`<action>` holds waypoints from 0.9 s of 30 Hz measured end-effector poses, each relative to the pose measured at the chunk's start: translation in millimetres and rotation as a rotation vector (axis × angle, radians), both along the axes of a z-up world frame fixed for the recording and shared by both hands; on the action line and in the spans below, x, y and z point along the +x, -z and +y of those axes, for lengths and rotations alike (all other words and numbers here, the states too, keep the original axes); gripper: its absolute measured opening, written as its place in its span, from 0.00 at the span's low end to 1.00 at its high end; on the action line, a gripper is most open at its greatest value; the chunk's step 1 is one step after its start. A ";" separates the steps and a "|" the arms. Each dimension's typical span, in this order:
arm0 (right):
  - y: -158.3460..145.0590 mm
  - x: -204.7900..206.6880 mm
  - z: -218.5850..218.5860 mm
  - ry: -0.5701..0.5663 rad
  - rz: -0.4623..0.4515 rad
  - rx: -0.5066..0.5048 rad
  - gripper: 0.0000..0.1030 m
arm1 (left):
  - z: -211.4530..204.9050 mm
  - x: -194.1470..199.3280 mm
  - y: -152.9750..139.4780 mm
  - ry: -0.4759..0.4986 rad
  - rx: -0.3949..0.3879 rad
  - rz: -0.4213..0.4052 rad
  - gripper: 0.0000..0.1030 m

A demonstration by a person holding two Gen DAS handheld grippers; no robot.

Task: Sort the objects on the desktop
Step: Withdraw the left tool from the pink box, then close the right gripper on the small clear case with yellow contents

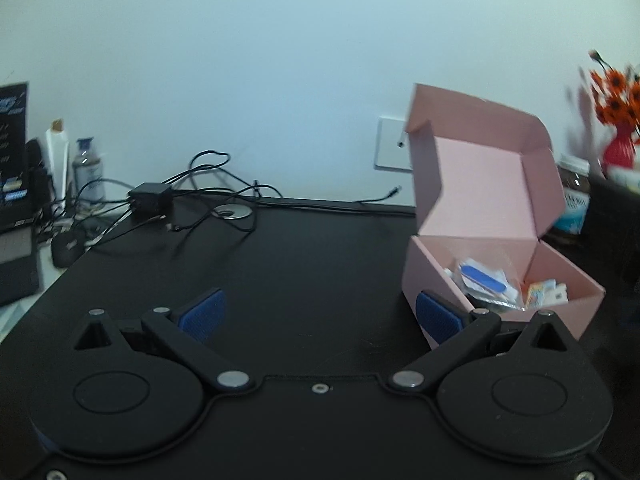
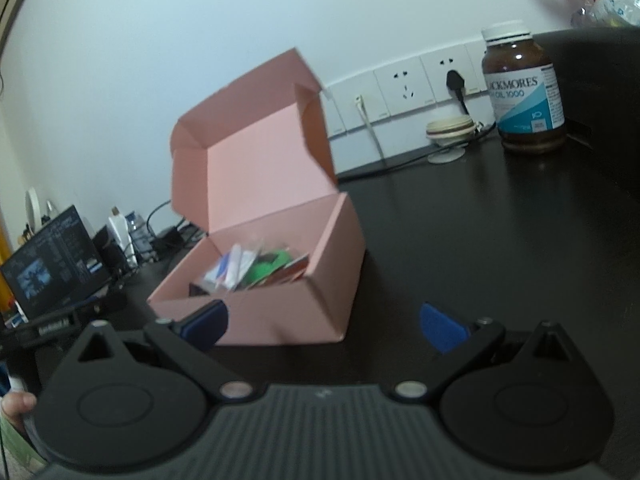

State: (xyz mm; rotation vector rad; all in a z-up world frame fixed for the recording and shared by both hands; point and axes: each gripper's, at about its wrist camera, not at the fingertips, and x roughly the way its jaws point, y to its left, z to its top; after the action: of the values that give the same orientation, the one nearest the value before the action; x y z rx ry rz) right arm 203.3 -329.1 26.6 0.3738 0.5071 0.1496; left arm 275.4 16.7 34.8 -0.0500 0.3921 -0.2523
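Jaws are spread wide on both sides, nothing pinched: the left gripper and the right gripper are held low over the black desk, blue ribbed pads facing inward. Between them the pink cardboard box is stood with its creased lid propped up, so the inside can be reached. Small packets, glossy and flat, are seen heaped inside, one green. A brown glass supplement bottle with a white cap is left standing well apart, near the wall sockets.
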 end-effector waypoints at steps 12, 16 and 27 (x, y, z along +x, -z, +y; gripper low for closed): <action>-0.8 -18.2 98.8 -0.149 0.026 -0.110 0.99 | -1.8 -3.3 -0.4 -0.008 0.012 -0.020 1.00; -4.2 -15.8 131.7 -0.188 0.020 -0.205 0.94 | -0.2 0.1 0.4 0.008 -0.002 0.001 1.00; 2.9 -8.3 166.3 -0.245 0.042 -0.256 0.63 | 1.0 -0.5 0.4 0.000 -0.009 0.001 1.00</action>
State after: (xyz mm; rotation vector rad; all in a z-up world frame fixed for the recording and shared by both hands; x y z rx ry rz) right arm 195.0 -162.9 23.7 0.0633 0.6048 0.3102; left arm 274.8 17.7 34.4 -0.0592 0.3921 -0.2544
